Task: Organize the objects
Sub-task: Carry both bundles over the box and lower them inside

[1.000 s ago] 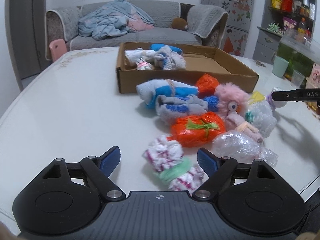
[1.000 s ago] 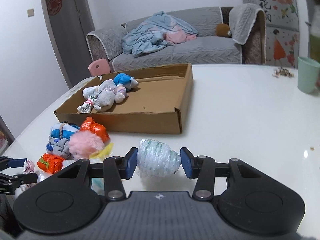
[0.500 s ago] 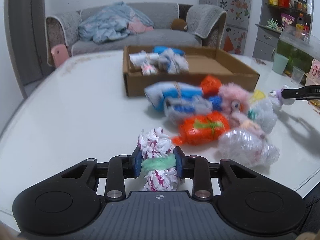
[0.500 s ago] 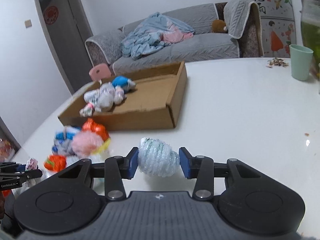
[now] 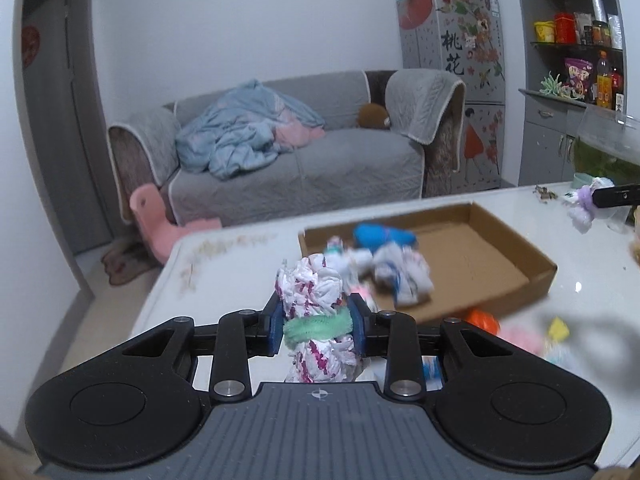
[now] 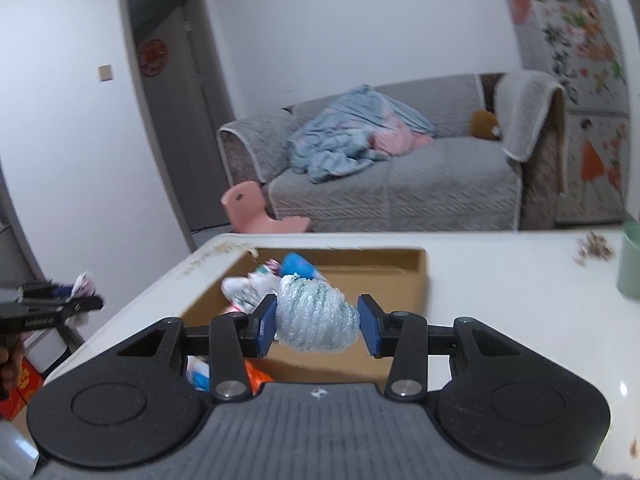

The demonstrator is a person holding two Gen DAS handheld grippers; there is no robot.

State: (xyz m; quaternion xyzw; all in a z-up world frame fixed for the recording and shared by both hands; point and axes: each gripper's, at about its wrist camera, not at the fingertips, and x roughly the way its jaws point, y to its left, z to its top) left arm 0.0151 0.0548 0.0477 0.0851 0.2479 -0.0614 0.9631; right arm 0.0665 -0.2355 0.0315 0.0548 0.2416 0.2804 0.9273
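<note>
My left gripper (image 5: 316, 328) is shut on a white and pink cloth bundle (image 5: 314, 284) tied with a green band, held in the air above the white table (image 5: 224, 264). In the right wrist view my right gripper (image 6: 318, 324) is shut on a bubble-wrap bundle (image 6: 316, 318), also lifted. The shallow cardboard box (image 5: 480, 252) lies ahead with several bundles (image 5: 384, 240) in its left end; the same cardboard box (image 6: 384, 276) appears just beyond the bubble-wrap bundle. The right gripper's tip (image 5: 616, 196) shows at the far right of the left wrist view.
An orange bundle (image 5: 482, 320), a pink fluffy one (image 5: 520, 336) and others lie on the table near the box's front wall. A green cup (image 6: 630, 264) stands at the table's right. Behind the table are a grey sofa (image 5: 296, 168) and a pink chair (image 5: 160, 220).
My left gripper closed on the white and pink bundle and lifted it off the table. The right gripper rose with the bubble-wrap bundle. Both views now look over the box.
</note>
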